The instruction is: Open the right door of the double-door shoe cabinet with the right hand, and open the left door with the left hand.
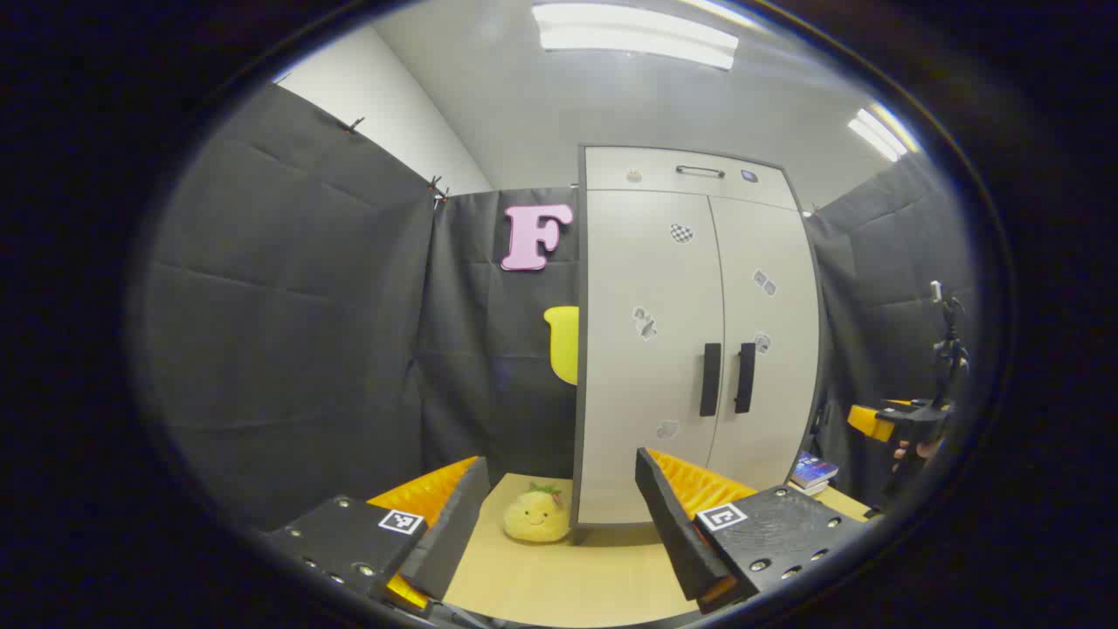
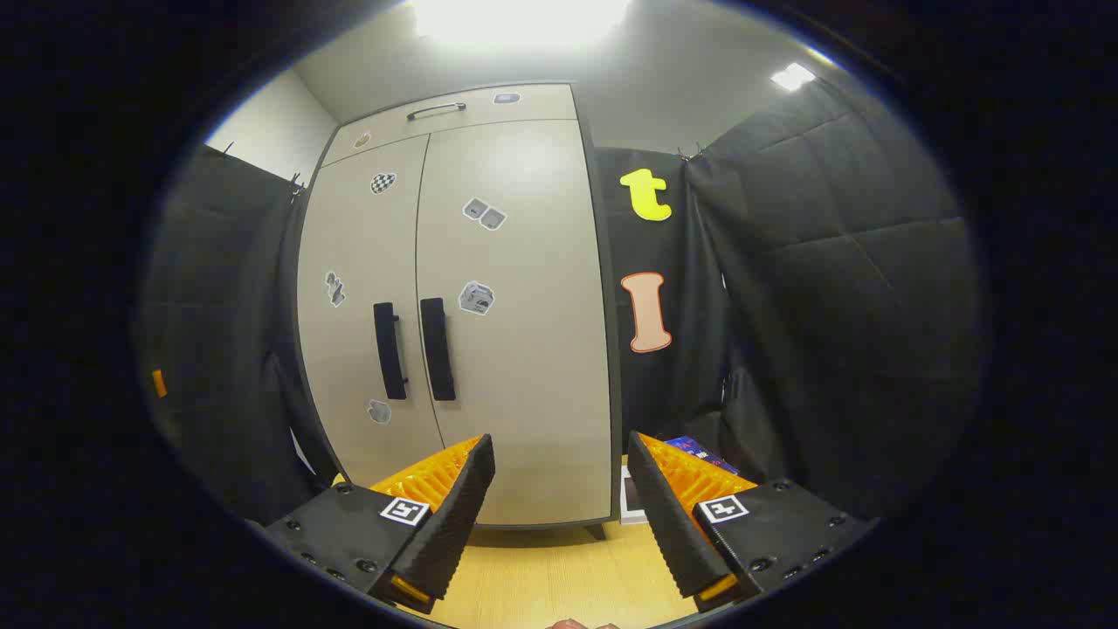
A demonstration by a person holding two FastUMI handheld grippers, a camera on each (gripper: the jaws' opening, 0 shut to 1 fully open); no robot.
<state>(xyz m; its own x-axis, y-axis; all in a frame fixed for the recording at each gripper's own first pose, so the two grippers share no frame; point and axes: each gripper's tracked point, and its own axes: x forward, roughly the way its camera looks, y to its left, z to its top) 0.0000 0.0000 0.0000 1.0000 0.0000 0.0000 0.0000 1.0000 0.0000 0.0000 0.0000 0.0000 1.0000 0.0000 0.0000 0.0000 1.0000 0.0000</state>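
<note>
Both doors shut, both grippers spread wide and empty, well short of the cabinet.

Nearest in the left gripper view: left gripper (image 1: 559,515) with fingers parted over the pale wooden tabletop (image 1: 559,585), gripping nothing. Just beyond, a round yellow plush toy (image 1: 535,515) beside the cabinet's left foot. Farther back, the tall beige double-door shoe cabinet (image 1: 690,349), upright, with left door (image 1: 646,367) and right door (image 1: 764,349) closed and two black vertical handles (image 1: 727,378) side by side at the centre seam. Stacked books (image 1: 814,472) at its right base. In the right gripper view: right gripper (image 2: 559,511) likewise parted and empty, facing the closed right door (image 2: 515,306).
</note>
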